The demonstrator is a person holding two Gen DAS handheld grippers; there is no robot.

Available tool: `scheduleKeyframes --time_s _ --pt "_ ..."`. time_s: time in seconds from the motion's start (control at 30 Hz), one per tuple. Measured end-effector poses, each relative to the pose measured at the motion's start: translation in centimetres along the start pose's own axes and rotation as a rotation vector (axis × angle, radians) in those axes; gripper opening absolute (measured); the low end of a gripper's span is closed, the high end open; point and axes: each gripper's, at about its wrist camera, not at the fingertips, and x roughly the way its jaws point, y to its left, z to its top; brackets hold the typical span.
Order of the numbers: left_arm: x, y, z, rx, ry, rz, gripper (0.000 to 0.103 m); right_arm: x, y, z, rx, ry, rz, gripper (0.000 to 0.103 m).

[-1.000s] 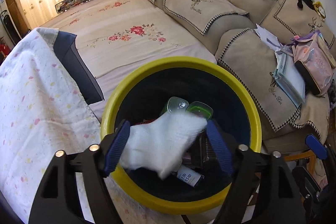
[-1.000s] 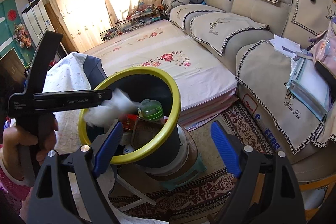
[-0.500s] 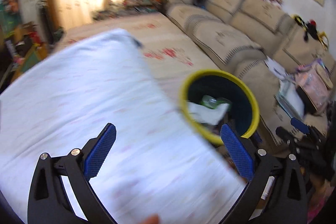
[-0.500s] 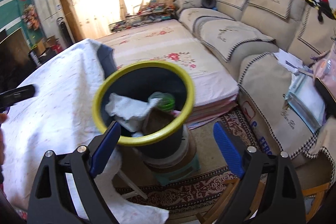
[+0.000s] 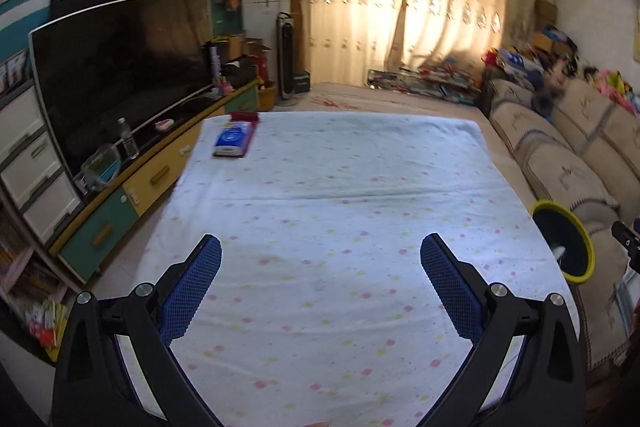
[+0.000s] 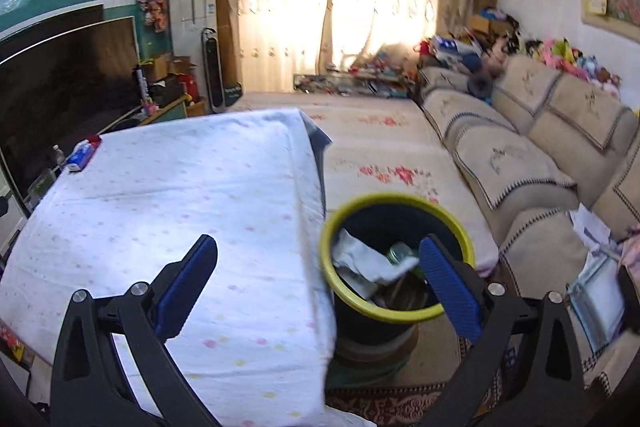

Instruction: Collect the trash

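A dark bin with a yellow rim [image 6: 466, 245] stands on a stool beside the table; a crumpled white tissue [image 6: 362, 261] and a green-capped bottle [image 6: 400, 253] lie inside. The bin's rim also shows at the far right of the left wrist view [image 5: 588, 241]. My left gripper [image 5: 320, 287] is open and empty above the white dotted tablecloth [image 5: 340, 211]. My right gripper [image 6: 320, 285] is open and empty, above the table's right edge and the bin. A blue tissue pack [image 5: 234, 139] lies at the table's far left corner; it also shows in the right wrist view [image 6: 80, 155].
A large TV [image 5: 120, 67] on a low cabinet [image 5: 132, 195] runs along the left. A beige sofa [image 6: 520, 155] runs along the right, with a floral-covered platform [image 6: 380, 151] between it and the table. Papers and a folder [image 6: 596, 279] lie on the sofa's near end.
My left gripper let the white tissue go into the bin, then swung left and back over the table. My right gripper pulled back and turned left, so the table now fills its lower left.
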Motion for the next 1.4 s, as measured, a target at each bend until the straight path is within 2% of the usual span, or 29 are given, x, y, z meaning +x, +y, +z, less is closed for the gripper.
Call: scheduleKeyframes --time_s 0.2,0.5,0.8,1.4 --pt "-3.8 1.6 -0.8 -0.015 -0.058 -0.013 0.098 -2.2 1.1 0.1 -0.001 -0.03 0.008 0.096" --pt "-6.4 -0.3 -2.3 0.014 -0.075 -0.042 0.098 -3.9 1.0 -1.2 0.015 -0.031 0.011 0.096" --pt "-6.5 -1.5 -2.1 0.034 -0.081 -0.047 0.098 -3.5 0.6 -1.2 0.022 -0.03 0.021 0.096" --pt "-4.9 -1.6 -1.8 0.038 -0.062 -0.055 0.098 -2.8 0.9 -1.3 0.021 -0.015 0.024 0.096"
